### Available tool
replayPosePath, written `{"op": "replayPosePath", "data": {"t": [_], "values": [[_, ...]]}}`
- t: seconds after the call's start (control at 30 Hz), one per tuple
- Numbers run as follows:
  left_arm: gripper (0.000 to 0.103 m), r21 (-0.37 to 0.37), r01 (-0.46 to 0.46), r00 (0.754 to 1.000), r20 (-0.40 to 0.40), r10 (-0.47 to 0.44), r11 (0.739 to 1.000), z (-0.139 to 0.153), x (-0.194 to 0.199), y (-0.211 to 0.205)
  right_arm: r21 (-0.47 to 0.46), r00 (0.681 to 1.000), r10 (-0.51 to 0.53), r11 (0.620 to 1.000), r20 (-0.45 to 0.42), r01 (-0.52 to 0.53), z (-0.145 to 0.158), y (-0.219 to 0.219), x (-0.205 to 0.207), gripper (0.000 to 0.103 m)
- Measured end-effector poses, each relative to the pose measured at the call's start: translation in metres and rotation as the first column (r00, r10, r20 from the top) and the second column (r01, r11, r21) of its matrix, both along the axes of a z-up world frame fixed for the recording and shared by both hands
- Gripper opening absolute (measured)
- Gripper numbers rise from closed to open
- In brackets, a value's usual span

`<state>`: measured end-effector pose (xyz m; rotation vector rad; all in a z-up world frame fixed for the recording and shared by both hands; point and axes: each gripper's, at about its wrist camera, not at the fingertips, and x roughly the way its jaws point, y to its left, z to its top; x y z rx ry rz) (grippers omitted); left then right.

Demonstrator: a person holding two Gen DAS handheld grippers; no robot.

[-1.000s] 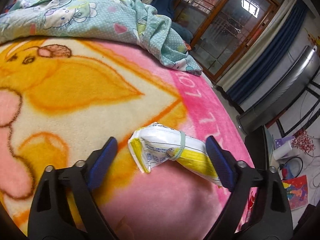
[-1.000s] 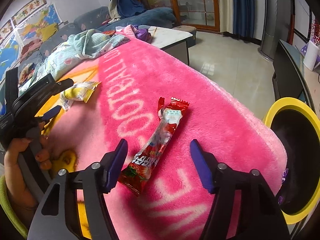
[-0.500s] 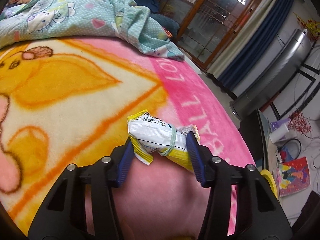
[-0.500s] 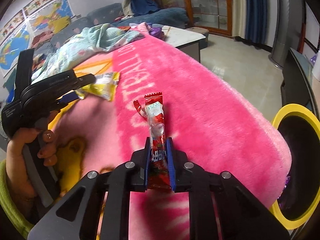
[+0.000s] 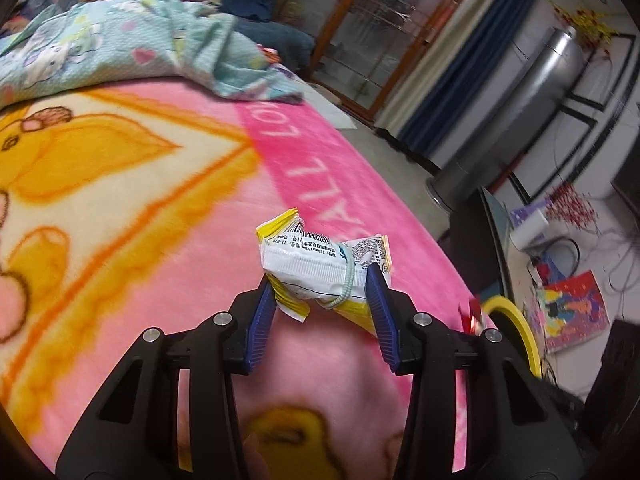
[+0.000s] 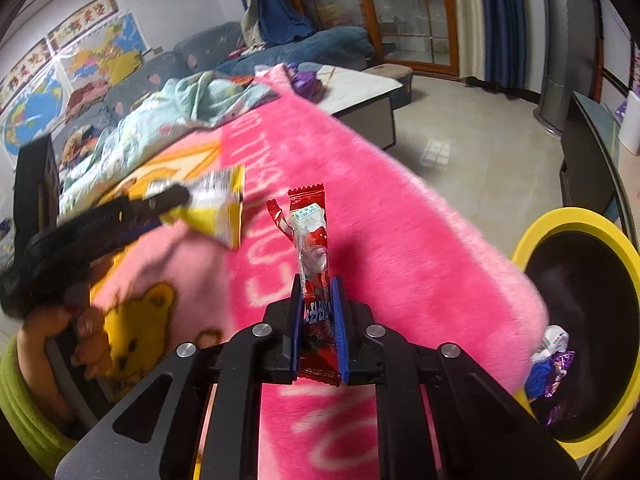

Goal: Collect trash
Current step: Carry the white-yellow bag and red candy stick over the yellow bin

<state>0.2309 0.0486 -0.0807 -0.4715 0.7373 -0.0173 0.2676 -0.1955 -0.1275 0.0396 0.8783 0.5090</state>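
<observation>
My left gripper [image 5: 322,280] is shut on a yellow-and-white snack packet [image 5: 316,266] bound with a pale green band, held just above the pink blanket [image 5: 140,208]. My right gripper [image 6: 316,292] is shut on a long red candy wrapper [image 6: 312,240] that points up and away from the jaws. The right wrist view also shows the left gripper [image 6: 100,216], blurred, with the packet [image 6: 216,208] in it. The yellow-rimmed bin [image 6: 580,216] stands at the right, beside the blanket's edge, with wrappers [image 6: 550,360] inside. Its rim shows in the left wrist view [image 5: 516,320].
A teal printed quilt [image 5: 120,48] lies bunched at the blanket's far end. A low white table [image 6: 360,92] stands beyond the blanket. A tall silver floor fan [image 5: 516,112] and a dark cabinet [image 6: 588,160] with clutter stand to the right.
Both grippers closed from open, the left on the yellow packet and the right on the red wrapper, then lifted them. The left one is swinging right toward the bin.
</observation>
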Motion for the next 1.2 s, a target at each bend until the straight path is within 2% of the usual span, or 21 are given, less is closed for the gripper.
{"op": "replayPosePath", "data": {"t": [0.57,1.2], "values": [[0.036,0.086,0.205,0.976,0.051,-0.21,0.975,0.023,-0.012,-0.084,0.092,0.985,-0.165,0.983,0.042,0.16,0.032,-0.07,0.014,0.013],[0.036,0.139,0.351,0.928,0.08,-0.363,0.926,0.037,-0.02,-0.151,0.143,0.948,-0.317,0.94,0.031,0.31,0.033,-0.145,0.01,0.013]]}}
